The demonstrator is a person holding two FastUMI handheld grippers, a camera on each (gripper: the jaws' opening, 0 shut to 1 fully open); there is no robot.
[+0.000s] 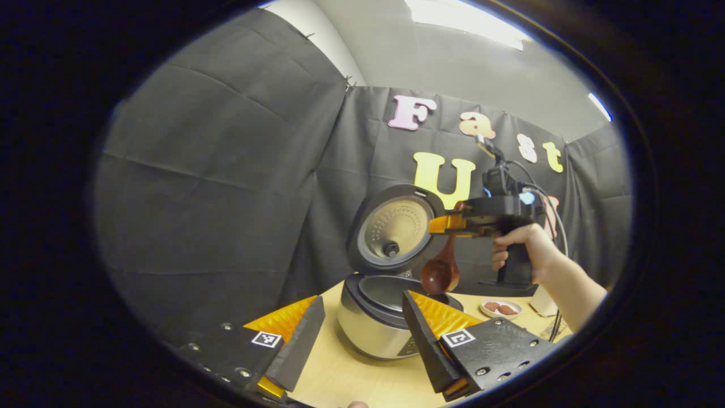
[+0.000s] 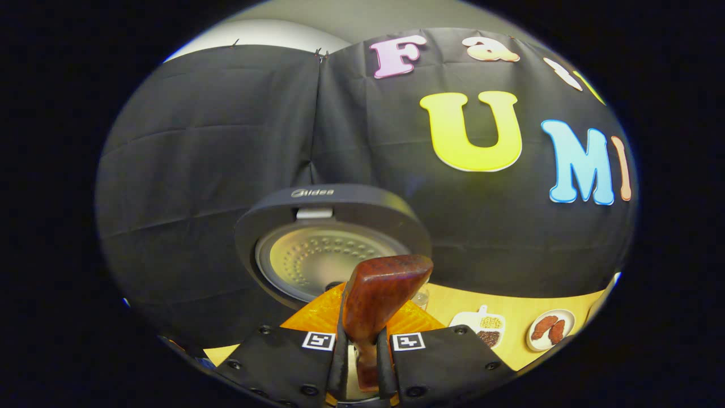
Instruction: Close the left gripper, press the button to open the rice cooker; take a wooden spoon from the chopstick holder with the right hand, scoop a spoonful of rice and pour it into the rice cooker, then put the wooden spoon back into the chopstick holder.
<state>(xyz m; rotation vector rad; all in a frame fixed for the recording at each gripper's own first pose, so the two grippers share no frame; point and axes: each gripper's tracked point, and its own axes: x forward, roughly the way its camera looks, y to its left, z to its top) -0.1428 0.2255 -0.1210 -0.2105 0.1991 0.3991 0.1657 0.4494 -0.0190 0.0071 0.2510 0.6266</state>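
Rice cooker (image 1: 376, 323) with lid (image 1: 393, 229) raised behind its open pot, taken as the landmark. The right gripper (image 1: 447, 224) is held above and just to the right of the pot mouth, its two fingers pinching the handle of the wooden spoon (image 1: 442, 266). The spoon's long axis runs near vertical, handle up in the fingers, bowl hanging down just over the pot's right rim; whether any rice lies in the bowl cannot be told. In the right gripper view the handle end (image 2: 379, 300) stands up between the closed fingers of the right gripper (image 2: 362, 351), with the lid's inner face (image 2: 328, 255) directly ahead. The left gripper (image 1: 362, 328), fingers spread apart and holding nothing, sits low in front of the cooker, farther from the spoon. The right hand (image 1: 524, 252) is therefore the nearer to the pot.
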